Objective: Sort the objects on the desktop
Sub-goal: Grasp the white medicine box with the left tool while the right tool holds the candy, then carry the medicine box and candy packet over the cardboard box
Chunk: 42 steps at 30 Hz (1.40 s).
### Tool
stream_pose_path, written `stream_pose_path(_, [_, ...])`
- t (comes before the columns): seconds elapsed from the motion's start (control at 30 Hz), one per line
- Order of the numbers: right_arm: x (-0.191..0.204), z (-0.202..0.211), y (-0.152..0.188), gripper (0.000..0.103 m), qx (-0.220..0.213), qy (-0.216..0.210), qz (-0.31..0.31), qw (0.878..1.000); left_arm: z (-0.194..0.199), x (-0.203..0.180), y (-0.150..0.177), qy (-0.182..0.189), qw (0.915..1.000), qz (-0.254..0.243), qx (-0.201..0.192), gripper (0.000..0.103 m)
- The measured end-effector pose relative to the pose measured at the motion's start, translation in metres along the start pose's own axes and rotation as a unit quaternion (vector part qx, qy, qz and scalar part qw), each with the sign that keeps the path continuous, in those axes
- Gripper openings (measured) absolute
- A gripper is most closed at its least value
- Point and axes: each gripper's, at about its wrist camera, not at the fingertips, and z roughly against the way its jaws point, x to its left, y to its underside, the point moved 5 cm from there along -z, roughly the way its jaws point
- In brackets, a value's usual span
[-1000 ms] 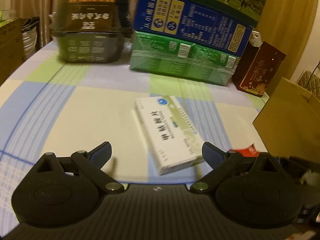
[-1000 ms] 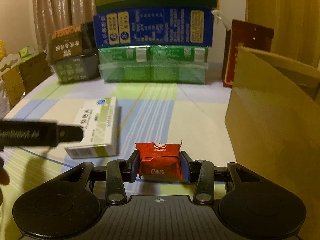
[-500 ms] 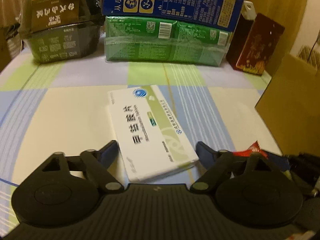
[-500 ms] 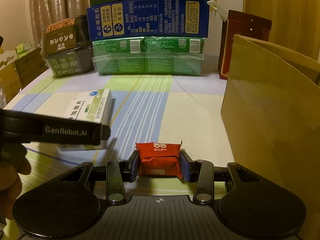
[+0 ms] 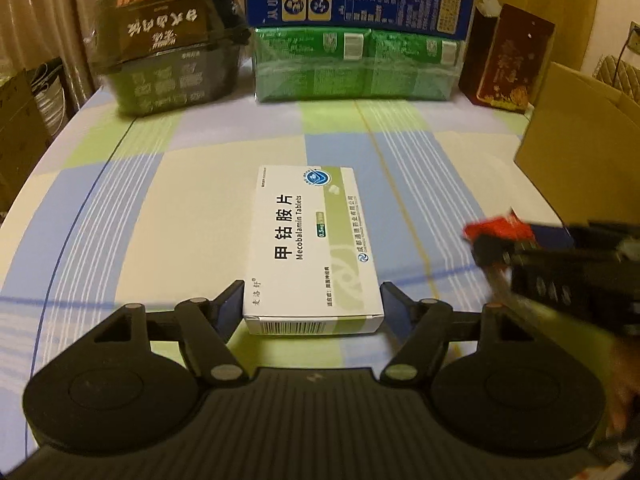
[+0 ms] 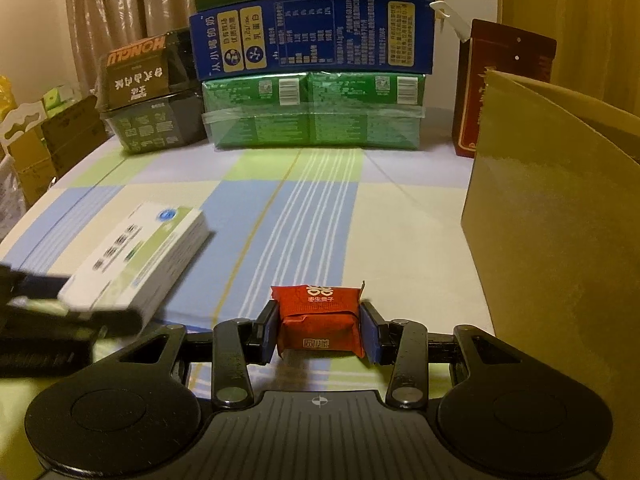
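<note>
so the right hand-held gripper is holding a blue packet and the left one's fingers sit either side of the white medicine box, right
Not quite: the packet in the right hand-held gripper is red, not blue, as the right wrist view shows. The rest holds: the left hand-held gripper has its fingers either side of the white medicine box.

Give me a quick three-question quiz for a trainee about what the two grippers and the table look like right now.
1. True or false: the right gripper is shut on the small red foil-wrapped snack packet.
2. Multiple choice: the white and green cardboard medicine box lies (A) flat on the checked tablecloth, its near end between the left gripper's open fingers; (B) on the blue carton; (C) inside the brown cardboard box.
3. Fill in: in the right wrist view, the tall brown cardboard box stands to the ____ of the snack packet.

Key: 1 true; 2 A; 3 right.
</note>
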Motion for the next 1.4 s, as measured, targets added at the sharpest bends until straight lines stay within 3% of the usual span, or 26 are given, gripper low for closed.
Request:
stream_pose_path(0.17, [0.005, 0.003, 0.000, 0.039, -0.002, -0.007, 0.003, 1.000, 0.005, 0.004, 0.009, -0.008, 1.0000, 0.001, -0.003, 0.069])
stream_pose_path(0.23, [0.007, 0.004, 0.000, 0.039, -0.002, -0.009, 0.005, 1.000, 0.003, 0.006, 0.009, -0.019, 0.9998, 0.003, -0.010, 0.076])
stream_pose_path(0.47, [0.009, 0.000, 0.002, 0.039, 0.000, -0.010, 0.009, 1.000, -0.011, 0.005, -0.004, -0.011, 0.9995, 0.010, -0.027, 0.076])
stream_pose_path(0.57, [0.012, -0.001, 0.003, 0.039, 0.001, -0.010, 0.012, 1.000, -0.018, 0.005, -0.007, -0.011, 0.9996, 0.009, -0.026, 0.073])
stream_pose_path(0.6, [0.013, -0.001, 0.004, 0.039, 0.001, -0.010, 0.014, 1.000, -0.020, 0.005, -0.007, -0.012, 0.9996, 0.009, -0.023, 0.068])
stream_pose_path(0.73, [0.016, -0.001, 0.004, 0.039, -0.001, -0.012, 0.015, 1.000, -0.018, 0.005, -0.008, -0.008, 0.9996, 0.012, -0.023, 0.067])
stream_pose_path(1.1, [0.026, 0.026, -0.006, 0.039, -0.030, -0.024, 0.016, 0.999, 0.027, 0.012, -0.009, -0.017, 0.9987, 0.025, -0.040, 0.067])
stream_pose_path(1.4, [0.032, 0.091, 0.009, 0.039, -0.052, -0.037, -0.010, 0.998, 0.090, -0.007, 0.010, -0.002, 0.9969, 0.053, -0.058, 0.067])
